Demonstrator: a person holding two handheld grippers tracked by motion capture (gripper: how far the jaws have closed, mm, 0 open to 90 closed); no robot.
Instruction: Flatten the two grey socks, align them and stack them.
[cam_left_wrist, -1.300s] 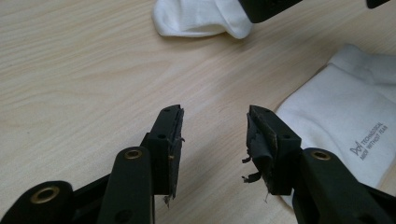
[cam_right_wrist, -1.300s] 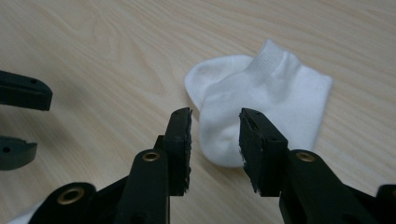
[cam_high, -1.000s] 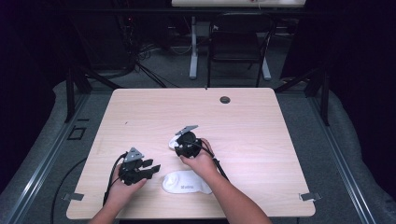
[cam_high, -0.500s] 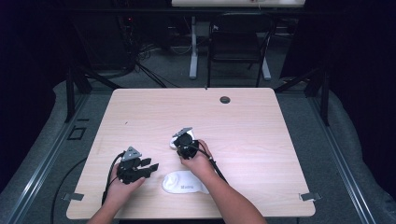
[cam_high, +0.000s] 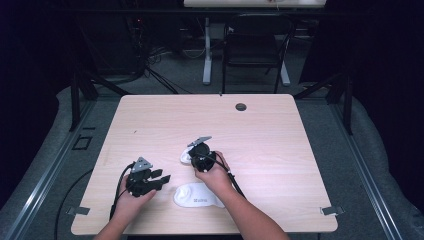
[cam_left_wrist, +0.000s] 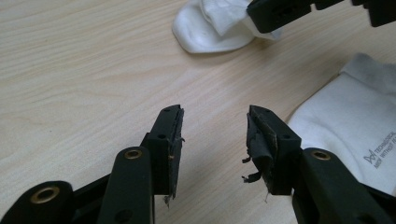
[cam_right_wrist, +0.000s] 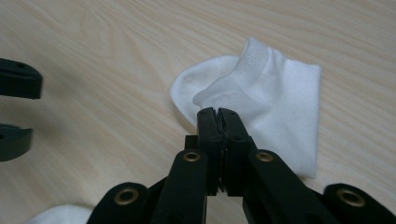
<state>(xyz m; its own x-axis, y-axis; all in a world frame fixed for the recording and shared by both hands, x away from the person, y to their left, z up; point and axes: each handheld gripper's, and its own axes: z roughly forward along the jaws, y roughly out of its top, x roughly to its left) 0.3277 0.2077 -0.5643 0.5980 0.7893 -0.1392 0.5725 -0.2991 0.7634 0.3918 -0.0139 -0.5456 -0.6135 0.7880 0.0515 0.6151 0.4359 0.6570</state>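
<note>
Two white socks lie on the light wood table (cam_high: 280, 150). One sock with grey print (cam_high: 198, 195) (cam_left_wrist: 359, 121) is spread flat near the front edge. The smaller, folded sock (cam_high: 184, 157) (cam_right_wrist: 280, 98) (cam_left_wrist: 210, 23) lies just behind it. My right gripper (cam_high: 194, 155) (cam_right_wrist: 217, 114) is shut on this smaller sock's edge near the ribbed cuff, and the fabric is bunched up at the jaw tips. To the left of the printed sock my left gripper (cam_high: 163, 178) (cam_left_wrist: 215, 128) stands open just above bare wood, holding nothing.
A round cable hole (cam_high: 241, 106) sits near the table's far edge. Beyond the table stand a dark chair (cam_high: 255, 45) and a white desk leg (cam_high: 206, 55). Metal rails (cam_high: 45, 175) run along the floor on both sides. Wood to the left, right and rear is bare.
The right gripper has dipped and turned slightly over the smaller sock while staying in place. The left gripper has barely moved.
</note>
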